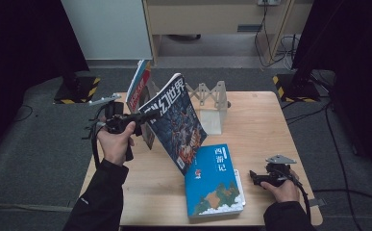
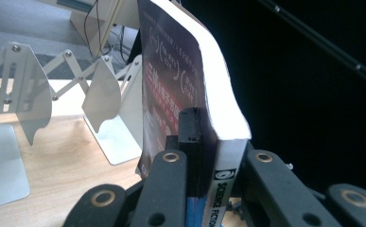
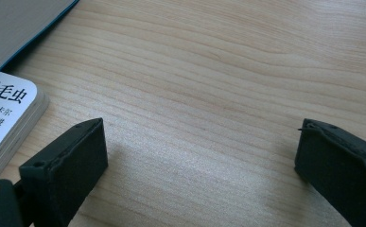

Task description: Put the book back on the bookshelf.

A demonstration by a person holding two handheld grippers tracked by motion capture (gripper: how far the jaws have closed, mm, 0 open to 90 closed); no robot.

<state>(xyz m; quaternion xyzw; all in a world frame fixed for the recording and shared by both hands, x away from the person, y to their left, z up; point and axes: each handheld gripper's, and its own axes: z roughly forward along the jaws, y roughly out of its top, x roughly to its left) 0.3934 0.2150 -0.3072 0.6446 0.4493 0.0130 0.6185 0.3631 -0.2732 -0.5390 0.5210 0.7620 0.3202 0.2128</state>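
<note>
A dark-covered magazine with white Chinese title letters hangs tilted above the wooden table. My left gripper is shut on its spine edge. In the left gripper view the magazine rises upright out of my left gripper, its white page edge curving to the right. A blue book lies flat near the front edge, on top of a thin white book. My right gripper rests just right of these books. In its own view my right gripper stands open over bare wood.
A white expanding book rack stands at the back middle of the table, its metal dividers close behind the magazine. A red and blue book stands upright at the rack's left end. Dark stands and cables surround the table.
</note>
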